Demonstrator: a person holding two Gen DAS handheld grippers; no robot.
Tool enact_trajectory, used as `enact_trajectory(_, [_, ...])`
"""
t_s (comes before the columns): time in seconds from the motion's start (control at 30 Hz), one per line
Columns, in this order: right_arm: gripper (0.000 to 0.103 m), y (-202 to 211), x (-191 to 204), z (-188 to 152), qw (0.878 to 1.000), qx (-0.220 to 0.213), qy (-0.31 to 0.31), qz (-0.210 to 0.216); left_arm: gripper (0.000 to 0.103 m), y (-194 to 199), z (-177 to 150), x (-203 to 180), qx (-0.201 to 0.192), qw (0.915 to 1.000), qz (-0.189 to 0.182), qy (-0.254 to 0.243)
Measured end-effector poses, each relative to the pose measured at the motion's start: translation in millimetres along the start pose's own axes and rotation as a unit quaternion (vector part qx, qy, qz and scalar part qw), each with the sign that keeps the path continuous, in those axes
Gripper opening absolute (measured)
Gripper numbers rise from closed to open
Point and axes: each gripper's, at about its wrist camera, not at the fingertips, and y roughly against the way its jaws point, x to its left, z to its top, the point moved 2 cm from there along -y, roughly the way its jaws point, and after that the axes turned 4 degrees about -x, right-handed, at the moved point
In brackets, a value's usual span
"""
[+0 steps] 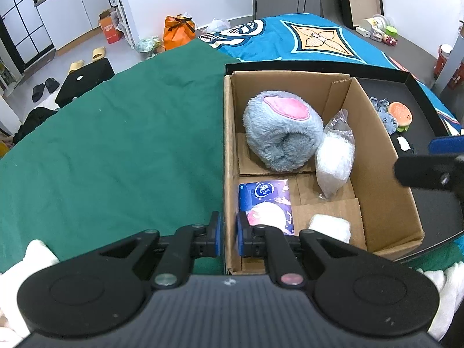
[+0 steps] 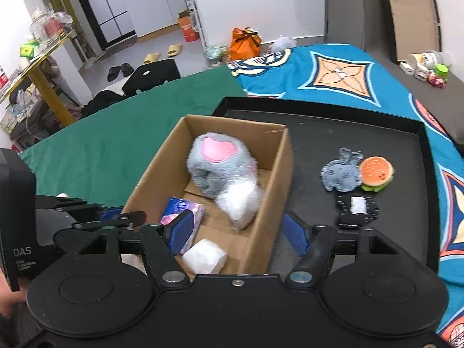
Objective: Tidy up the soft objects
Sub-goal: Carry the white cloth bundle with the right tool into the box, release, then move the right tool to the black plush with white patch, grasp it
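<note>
Tongs on the left (image 1: pixel 229 236) clamp the cardboard box (image 1: pixel 229 145) by its left wall, blue pads pinching the card. Inside the box, left to right: tissue pack (image 1: pixel 265 200), grey plush slipper (image 1: pixel 282 130), white roll (image 1: pixel 330 227) and clear bag of white filling (image 1: pixel 336 159). Right tongs (image 2: pixel 242 233) gape wide, straddling the box's right wall. Further right, on the black tray (image 2: pixel 319 107), lie a small grey plush (image 2: pixel 340 174), burger toy (image 2: pixel 377 172) and a dark stitched piece (image 2: pixel 358 210), hard to identify.
</note>
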Motion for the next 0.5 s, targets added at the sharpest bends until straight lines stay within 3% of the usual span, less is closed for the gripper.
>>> enact_trajectory(0.33, [0.068, 2, -38, 2, 1.000, -0.010, -0.013, -0.023, 0.014, 2, 2, -5, 0.004, 0.9997, 0.014, -0.019])
enact_trajectory(0.4, [0.068, 0, -45, 2, 0.999, -0.010, -0.016, -0.027, 0.017, 1, 3, -5, 0.009, 0.9996, 0.018, -0.018])
enact_trajectory(0.5, [0.068, -4, -56, 2, 0.999, -0.009, -0.021, -0.030, 0.029, 2, 5, -5, 0.012, 0.9992, 0.033, -0.021])
